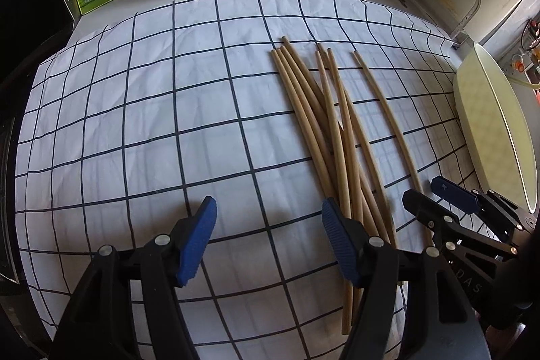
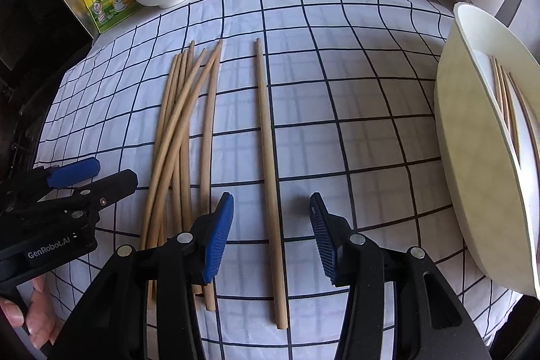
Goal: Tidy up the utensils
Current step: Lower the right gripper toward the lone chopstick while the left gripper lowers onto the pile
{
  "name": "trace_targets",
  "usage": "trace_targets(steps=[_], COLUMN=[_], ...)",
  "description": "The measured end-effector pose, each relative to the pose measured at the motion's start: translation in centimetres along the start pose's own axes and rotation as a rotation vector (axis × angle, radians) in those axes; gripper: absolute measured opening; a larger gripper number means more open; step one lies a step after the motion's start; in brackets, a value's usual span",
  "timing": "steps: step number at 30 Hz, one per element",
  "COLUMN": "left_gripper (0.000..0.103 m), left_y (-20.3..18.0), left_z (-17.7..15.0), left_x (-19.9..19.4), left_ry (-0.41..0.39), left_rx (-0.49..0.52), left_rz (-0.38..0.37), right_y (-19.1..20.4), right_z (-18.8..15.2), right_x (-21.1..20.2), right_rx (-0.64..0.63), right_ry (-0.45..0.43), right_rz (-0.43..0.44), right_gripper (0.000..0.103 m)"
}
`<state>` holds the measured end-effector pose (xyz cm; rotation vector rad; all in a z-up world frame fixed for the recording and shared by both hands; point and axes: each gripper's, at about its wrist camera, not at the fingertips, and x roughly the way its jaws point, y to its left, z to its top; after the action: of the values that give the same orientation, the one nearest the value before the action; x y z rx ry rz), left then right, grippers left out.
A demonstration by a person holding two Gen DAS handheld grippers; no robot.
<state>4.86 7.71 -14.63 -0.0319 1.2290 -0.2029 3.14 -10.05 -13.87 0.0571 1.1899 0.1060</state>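
Lone pale wooden chopstick (image 2: 268,177) lies apart on the checked cloth (image 2: 371,123), straddled by the right gripper (image 2: 271,238), jaws released, likely to lift it. Bundle (image 2: 179,150) at 9 o'clock, cream tub (image 2: 472,174) w/ more sticks at 3. Left gripper (image 1: 268,242) released, empty.

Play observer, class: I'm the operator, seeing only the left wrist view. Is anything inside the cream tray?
Observer: Yes, several chopsticks lie in the tray.
Operator: What is the right tool doing?
Observer: The right tool is open and straddles the lone chopstick beside the bundle, not pressing it.
Operator: Any hand showing?
Observer: A hand grips the handle of the left tool.
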Motion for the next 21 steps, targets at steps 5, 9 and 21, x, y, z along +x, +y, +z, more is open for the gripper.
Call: trace_targets(steps=[5, 9, 21], left_gripper=[0.064, 0.066, 0.076], left_y=[-0.6, -0.8, -2.2], left_z=[0.2, 0.6, 0.6], left_x=[0.0, 0.4, 1.6], left_ry=[-0.010, -0.011, 0.002], left_rx=[0.004, 0.005, 0.034], left_rz=[-0.005, -0.007, 0.048], right_y=[-0.6, -0.8, -1.0], right_z=[-0.4, -0.5, -0.8], right_x=[-0.3, -0.5, -0.8], right_rx=[0.009, 0.015, 0.021], right_ry=[-0.005, -0.006, -0.017], right_rz=[0.001, 0.003, 0.007], right_gripper=[0.045, 0.045, 0.045])
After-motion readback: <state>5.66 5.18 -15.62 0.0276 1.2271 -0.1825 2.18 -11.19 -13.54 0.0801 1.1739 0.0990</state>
